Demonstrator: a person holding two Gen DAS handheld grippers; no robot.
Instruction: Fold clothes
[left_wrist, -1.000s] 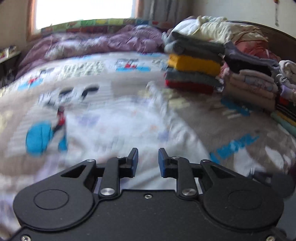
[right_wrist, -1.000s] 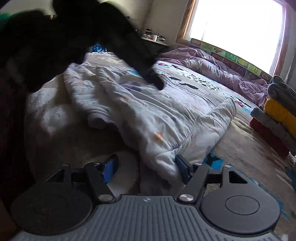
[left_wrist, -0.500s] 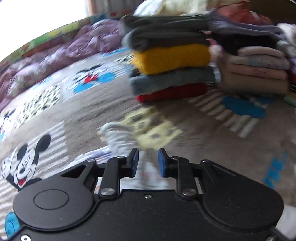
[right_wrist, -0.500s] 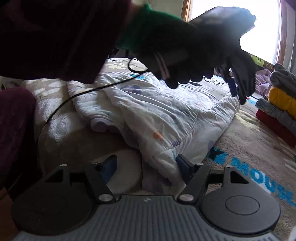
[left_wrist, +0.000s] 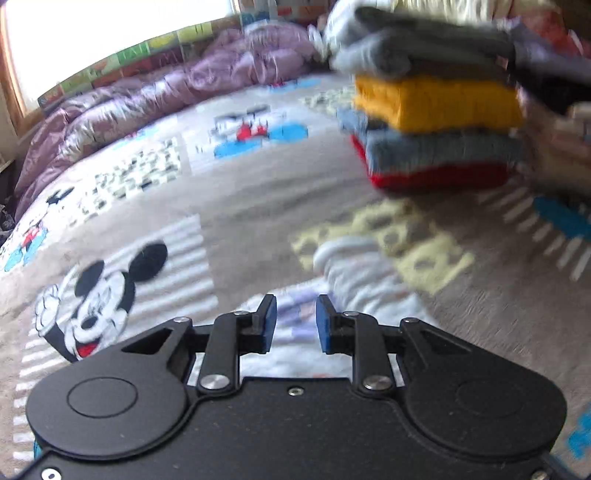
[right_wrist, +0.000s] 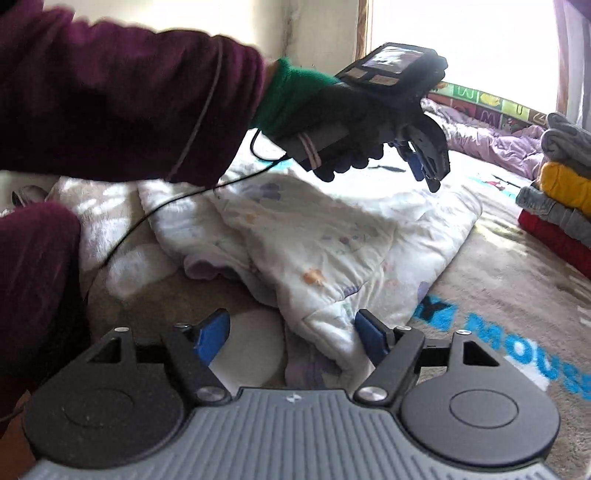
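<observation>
right now my left gripper (left_wrist: 292, 319) hovers part-open above the white printed garment (right_wrist: 332, 236); my right gripper (right_wrist: 291, 339) gapes wide around its near corner.

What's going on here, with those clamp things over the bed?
A person is folding laundry using two handheld grippers. A white padded garment lies partly folded on the cartoon-print blanket. The right gripper is open at the garment's near edge, gripping nothing. The left gripper hangs above the far end, its jaws a little apart and empty. A stack of folded clothes sits nearby.
</observation>
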